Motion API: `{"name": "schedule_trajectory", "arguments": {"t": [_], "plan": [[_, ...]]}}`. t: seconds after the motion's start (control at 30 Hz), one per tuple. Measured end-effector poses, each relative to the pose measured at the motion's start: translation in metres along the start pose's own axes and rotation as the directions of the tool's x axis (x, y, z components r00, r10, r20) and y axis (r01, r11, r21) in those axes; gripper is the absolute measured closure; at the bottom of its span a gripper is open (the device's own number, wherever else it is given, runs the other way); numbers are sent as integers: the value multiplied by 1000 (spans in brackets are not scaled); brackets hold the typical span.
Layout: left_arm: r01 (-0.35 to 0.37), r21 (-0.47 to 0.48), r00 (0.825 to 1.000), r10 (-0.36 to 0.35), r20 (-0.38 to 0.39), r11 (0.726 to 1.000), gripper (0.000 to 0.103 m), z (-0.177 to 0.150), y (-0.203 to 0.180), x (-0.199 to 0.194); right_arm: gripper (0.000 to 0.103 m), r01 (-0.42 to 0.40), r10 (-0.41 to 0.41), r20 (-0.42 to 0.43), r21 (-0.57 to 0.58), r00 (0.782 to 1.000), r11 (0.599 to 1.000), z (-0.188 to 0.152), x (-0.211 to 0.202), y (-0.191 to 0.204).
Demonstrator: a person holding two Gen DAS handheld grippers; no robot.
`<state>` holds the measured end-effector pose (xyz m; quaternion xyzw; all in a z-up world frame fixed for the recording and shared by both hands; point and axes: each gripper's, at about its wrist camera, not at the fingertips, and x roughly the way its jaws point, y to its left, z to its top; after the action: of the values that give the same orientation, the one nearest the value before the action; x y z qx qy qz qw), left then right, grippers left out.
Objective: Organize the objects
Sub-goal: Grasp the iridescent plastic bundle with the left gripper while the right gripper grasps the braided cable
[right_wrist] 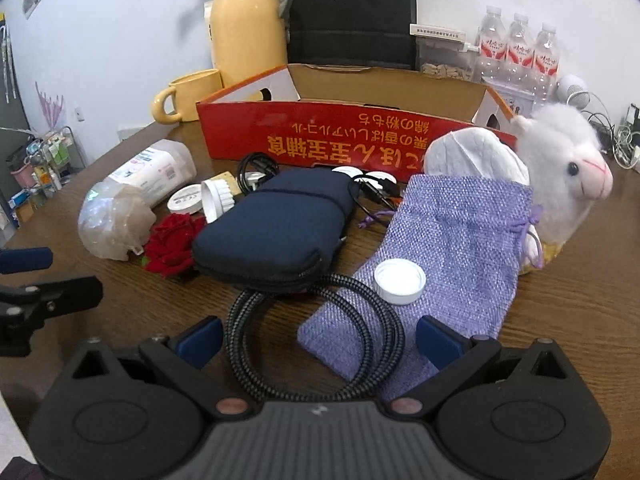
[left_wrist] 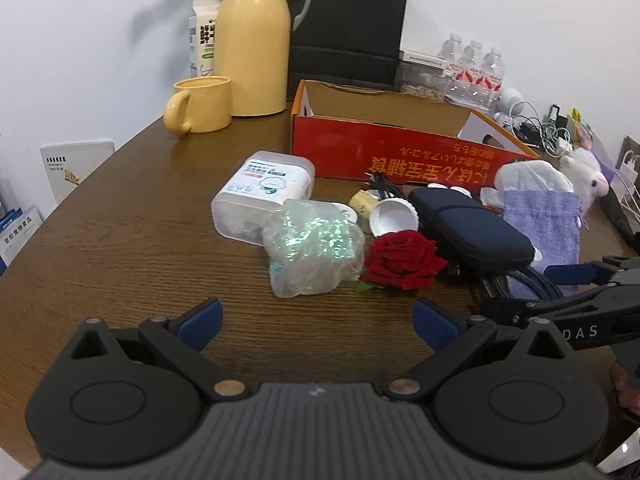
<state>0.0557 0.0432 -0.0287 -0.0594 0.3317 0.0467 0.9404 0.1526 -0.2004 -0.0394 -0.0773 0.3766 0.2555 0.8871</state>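
Note:
An open red cardboard box [left_wrist: 400,152] [right_wrist: 340,140] stands at the back of the brown table. In front of it lie a shiny crumpled bag [left_wrist: 314,252] [right_wrist: 114,224], a red rose [left_wrist: 402,260] [right_wrist: 172,246], a dark blue zip case [left_wrist: 472,228] [right_wrist: 276,224], a purple cloth pouch [left_wrist: 544,220] [right_wrist: 436,256], a coiled braided cable [right_wrist: 312,336] and a white cap [right_wrist: 399,281]. My left gripper [left_wrist: 318,324] is open and empty, just short of the bag and rose. My right gripper [right_wrist: 318,342] is open over the cable coil and pouch end.
A clear plastic container [left_wrist: 264,192] [right_wrist: 156,168], a white plush alpaca [right_wrist: 560,176] [left_wrist: 588,178], a white jar lid [left_wrist: 394,216] and thin black cords [right_wrist: 256,168] also lie by the box. A yellow thermos [left_wrist: 254,40], yellow mug [left_wrist: 200,104] and water bottles [right_wrist: 518,52] stand behind.

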Motion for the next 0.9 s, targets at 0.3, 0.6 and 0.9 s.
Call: {"name": "schedule_trajectory", "arguments": {"t": [0.3,0.6,0.9], "plan": [[-11,-21,1000,12,4,1000,0,3,6,6,15,-11,13,38,-58,999,998,-2,-4,1],[-6,-86,1000,8,23,996,0,20,12,19,17,-13,20,93,-79,995,997,-11,-30,1],[37,-193,999,-38,2,980,14,28,21,45,18,10,0,121,-85,993,996,-22,-49,-1]]}}
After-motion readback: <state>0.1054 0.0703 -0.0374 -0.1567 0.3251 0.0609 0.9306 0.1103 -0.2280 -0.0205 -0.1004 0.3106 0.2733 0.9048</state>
